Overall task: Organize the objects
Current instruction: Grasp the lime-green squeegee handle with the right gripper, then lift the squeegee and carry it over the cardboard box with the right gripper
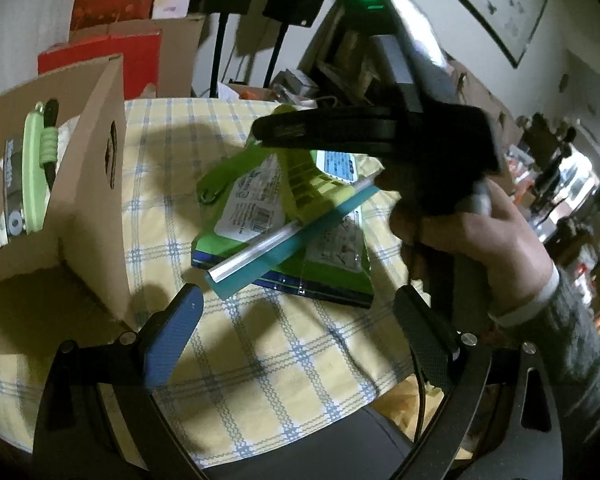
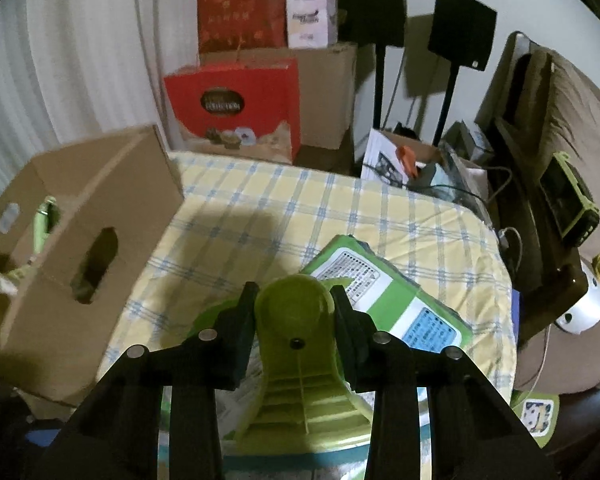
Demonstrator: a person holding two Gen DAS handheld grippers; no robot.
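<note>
Green plastic handle of the squeegee (image 2: 296, 344) sits between the pads of my right gripper (image 2: 294, 320), which pinch it from both sides near its rounded end. Its blue blade (image 1: 288, 236) lies across a pile of green packets (image 1: 332, 276) on the checked cloth (image 1: 268, 360), roughly mid-table. My judgement: the grip is made, the lift is next. Raise straight up first, so the blade clears the slick packets without dragging one along. Handle tapers, so keep the squeeze firm and the wrist steady; a long blade will want to swing. Cardboard box (image 1: 84, 184) stands open just left of the pile, a green tool already inside; likely the destination. Carry blade-first over its near wall, then lower. My left gripper (image 1: 296, 320) hangs spread and empty over the cloth, near the blade's end; keep it clear of the swing.
</note>
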